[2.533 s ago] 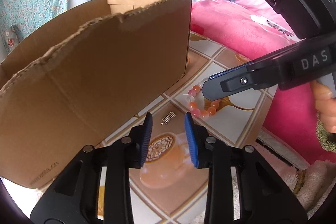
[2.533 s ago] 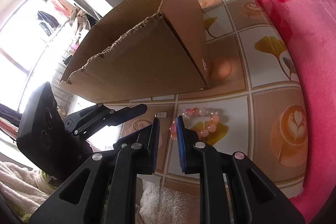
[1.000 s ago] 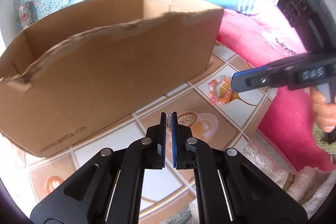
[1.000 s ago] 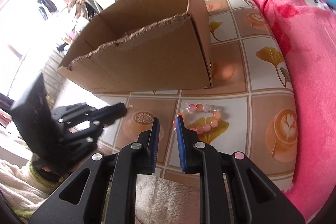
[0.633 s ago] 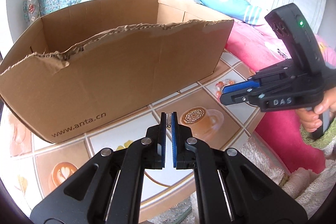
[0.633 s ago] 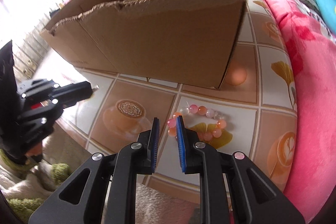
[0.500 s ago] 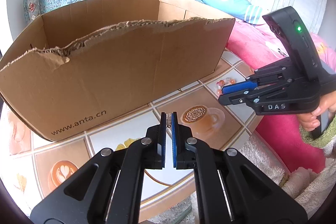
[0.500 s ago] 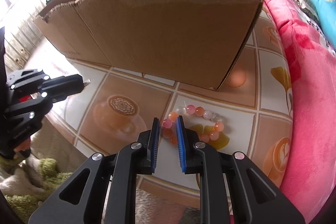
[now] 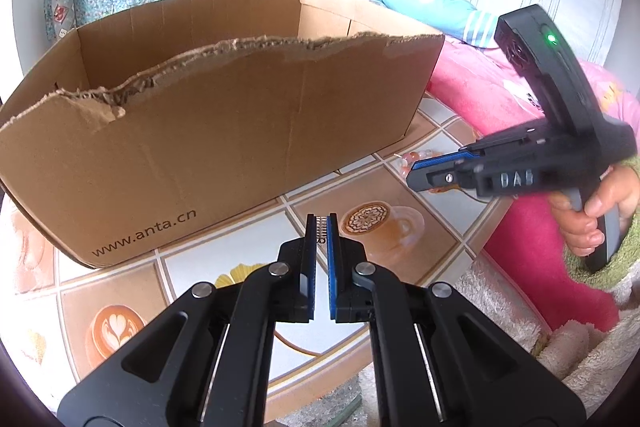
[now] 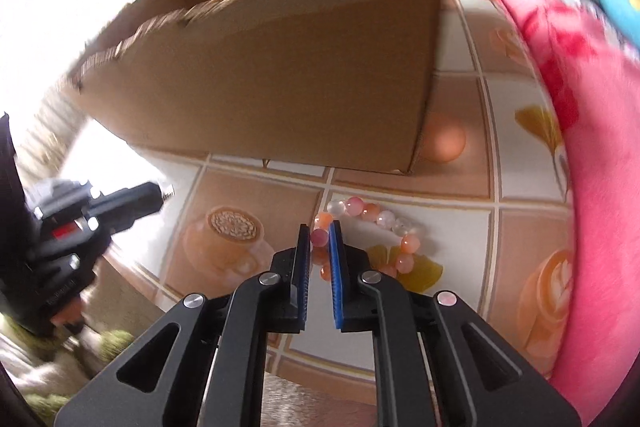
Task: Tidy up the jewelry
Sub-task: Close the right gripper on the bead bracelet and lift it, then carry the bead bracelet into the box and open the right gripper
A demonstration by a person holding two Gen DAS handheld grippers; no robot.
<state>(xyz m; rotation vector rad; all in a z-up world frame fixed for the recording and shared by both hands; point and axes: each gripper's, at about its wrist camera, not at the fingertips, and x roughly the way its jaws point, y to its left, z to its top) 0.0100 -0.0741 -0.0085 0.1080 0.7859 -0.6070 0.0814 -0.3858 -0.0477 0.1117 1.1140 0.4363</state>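
My left gripper (image 9: 321, 223) is shut on a small silver clasp-like jewelry piece (image 9: 320, 229) and holds it above the tiled tabletop, in front of the open cardboard box (image 9: 224, 131). A pink and orange bead bracelet (image 10: 372, 239) lies on a white tile near the box's right corner. My right gripper (image 10: 319, 239) is closed around beads on the bracelet's left side. In the left wrist view the right gripper (image 9: 416, 173) hides most of the bracelet (image 9: 414, 157). The box also shows in the right wrist view (image 10: 280, 67).
A pink blanket (image 10: 592, 155) borders the table on the right. A fluffy towel (image 9: 520, 311) lies at the table's near edge. The tabletop (image 9: 120, 291) has coffee-cup and leaf pattern tiles. The box's front wall has a torn top edge.
My left gripper closed on the small silver piece and lifted it off the table. My right gripper moved down onto the bracelet's left beads and closed around them.
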